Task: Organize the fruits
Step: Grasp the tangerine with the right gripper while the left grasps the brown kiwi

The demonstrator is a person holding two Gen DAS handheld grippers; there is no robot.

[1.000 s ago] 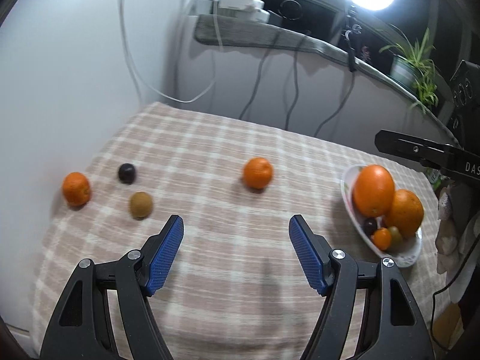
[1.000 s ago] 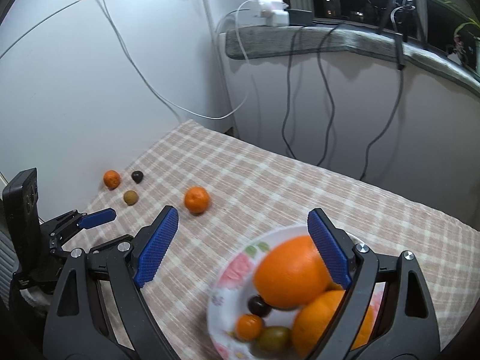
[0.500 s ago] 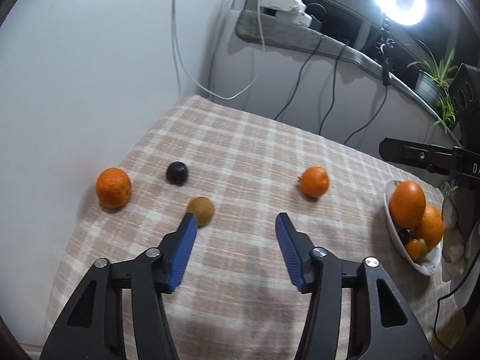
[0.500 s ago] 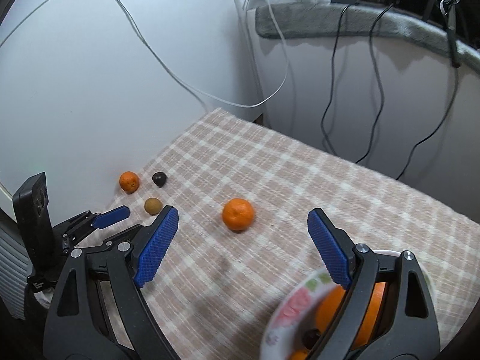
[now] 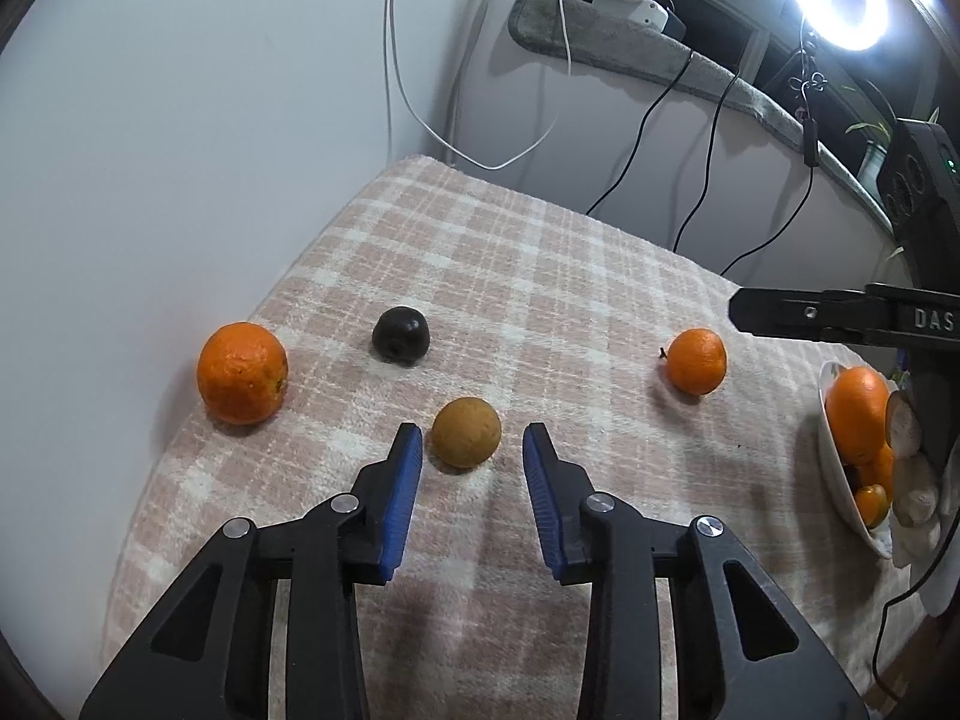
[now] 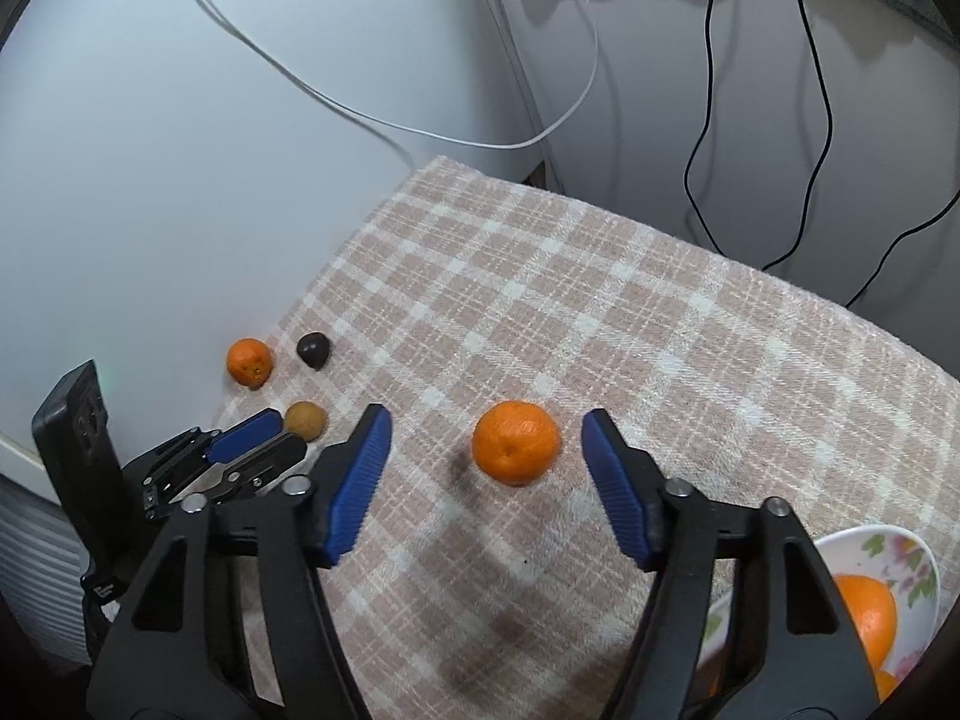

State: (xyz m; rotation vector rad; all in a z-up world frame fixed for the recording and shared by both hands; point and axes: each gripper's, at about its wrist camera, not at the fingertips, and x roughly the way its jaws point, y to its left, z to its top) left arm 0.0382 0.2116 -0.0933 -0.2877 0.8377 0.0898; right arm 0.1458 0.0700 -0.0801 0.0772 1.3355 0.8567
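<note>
Left tool: the left tool (image 5: pixel 471 459) hangs low over the desk, its blue-padded jaws spread apart with nothing gripped.
Brown fruit: a small round brown fruit (image 5: pixel 467 432) sits on the cloth just ahead of the blue pads, level with their tips and touching neither.
Right tool: the right tool (image 6: pixel 486 441) is likewise released, jaws wide.
Small orange: a round orange mandarin (image 6: pixel 516 443) rests on the cloth between those fingertips, clear of both.
Further fruit: a dark, nearly black round fruit (image 5: pixel 401 335) and a larger orange (image 5: pixel 242 372) lie near the wall, apart from each other.
Bowl: a white floral bowl (image 6: pixel 894 546) at the right edge holds oranges and smaller fruit.
Desk: covered by a pink-and-cream checked cloth (image 5: pixel 540 276).
</note>
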